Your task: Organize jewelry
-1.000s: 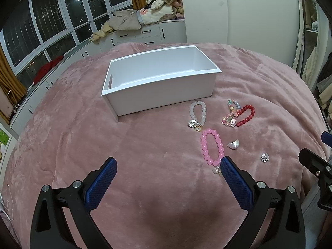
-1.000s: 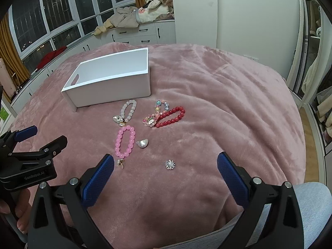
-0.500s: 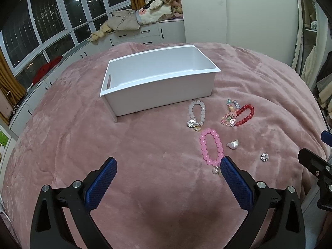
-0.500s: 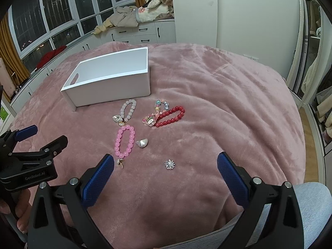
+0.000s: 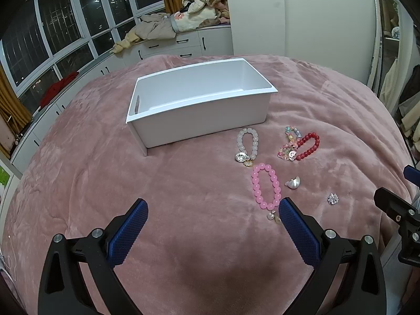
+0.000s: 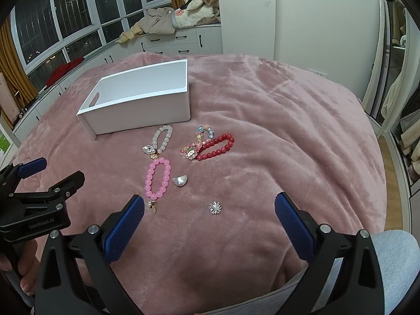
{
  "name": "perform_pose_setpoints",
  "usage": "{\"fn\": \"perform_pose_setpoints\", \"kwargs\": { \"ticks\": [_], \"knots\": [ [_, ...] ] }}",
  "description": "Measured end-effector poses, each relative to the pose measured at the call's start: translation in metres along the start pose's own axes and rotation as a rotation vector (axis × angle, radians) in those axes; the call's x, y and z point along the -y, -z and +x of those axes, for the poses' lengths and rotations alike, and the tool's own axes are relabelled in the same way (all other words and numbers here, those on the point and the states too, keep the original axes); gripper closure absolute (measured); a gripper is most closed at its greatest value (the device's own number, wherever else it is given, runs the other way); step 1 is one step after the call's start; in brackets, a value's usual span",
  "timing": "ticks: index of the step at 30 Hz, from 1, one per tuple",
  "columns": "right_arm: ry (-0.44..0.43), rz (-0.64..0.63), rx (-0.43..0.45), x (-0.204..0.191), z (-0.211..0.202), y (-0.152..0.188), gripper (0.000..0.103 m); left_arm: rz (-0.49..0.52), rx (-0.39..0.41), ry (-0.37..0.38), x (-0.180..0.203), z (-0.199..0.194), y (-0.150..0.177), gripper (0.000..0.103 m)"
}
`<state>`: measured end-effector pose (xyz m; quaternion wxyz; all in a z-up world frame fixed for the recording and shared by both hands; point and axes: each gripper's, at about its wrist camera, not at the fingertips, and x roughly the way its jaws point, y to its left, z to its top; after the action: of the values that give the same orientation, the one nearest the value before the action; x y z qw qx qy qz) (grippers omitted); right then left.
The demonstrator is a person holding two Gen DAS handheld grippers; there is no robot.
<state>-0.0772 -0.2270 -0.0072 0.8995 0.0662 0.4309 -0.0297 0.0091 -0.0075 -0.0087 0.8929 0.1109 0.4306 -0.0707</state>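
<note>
Both the left gripper [image 5: 212, 216] and the right gripper [image 6: 209, 211] are held wide apart and empty above the pink blanket [image 6: 275, 136]. The jewelry lies just beside the white bin [image 5: 199, 99], which appears empty. The pink bead bracelet [image 6: 157, 178] is best pinched across one strand and lifted clear before release over the bin.

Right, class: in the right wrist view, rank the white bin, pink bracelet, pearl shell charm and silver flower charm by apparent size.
1. white bin
2. pink bracelet
3. pearl shell charm
4. silver flower charm, only slightly smaller than the shell.
</note>
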Motion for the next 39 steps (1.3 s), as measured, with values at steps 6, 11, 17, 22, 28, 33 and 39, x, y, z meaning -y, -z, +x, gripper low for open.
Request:
{"fn": "perform_pose_setpoints", "kwargs": {
  "ticks": [6,11,17,22,28,33,39],
  "knots": [
    [-0.002,0.001,0.000,0.000,0.000,0.000,0.005,0.009,0.003,0.002,0.004,-0.003,0.001,0.002],
    [-0.007,0.004,0.000,0.000,-0.001,0.001,0.005,0.013,-0.006,0.002,0.006,0.002,0.001,0.002],
    [-0.026,0.011,0.007,0.001,-0.002,-0.005,0.005,0.018,-0.029,0.018,0.010,0.020,0.003,0.002],
    [-0.054,0.025,-0.002,0.005,0.008,-0.018,0.005,0.034,-0.033,0.091,0.018,0.040,0.003,0.002],
    [-0.056,0.037,-0.061,0.007,0.047,-0.045,0.010,0.043,-0.077,0.163,0.030,0.080,-0.004,0.011],
    [-0.050,0.047,-0.141,0.014,0.090,-0.061,0.018,0.053,-0.122,0.195,0.041,0.110,-0.008,0.021],
    [-0.005,-0.039,-0.255,0.022,0.143,-0.084,0.018,0.050,-0.181,0.211,0.054,0.148,-0.013,0.021]
  ]
}}
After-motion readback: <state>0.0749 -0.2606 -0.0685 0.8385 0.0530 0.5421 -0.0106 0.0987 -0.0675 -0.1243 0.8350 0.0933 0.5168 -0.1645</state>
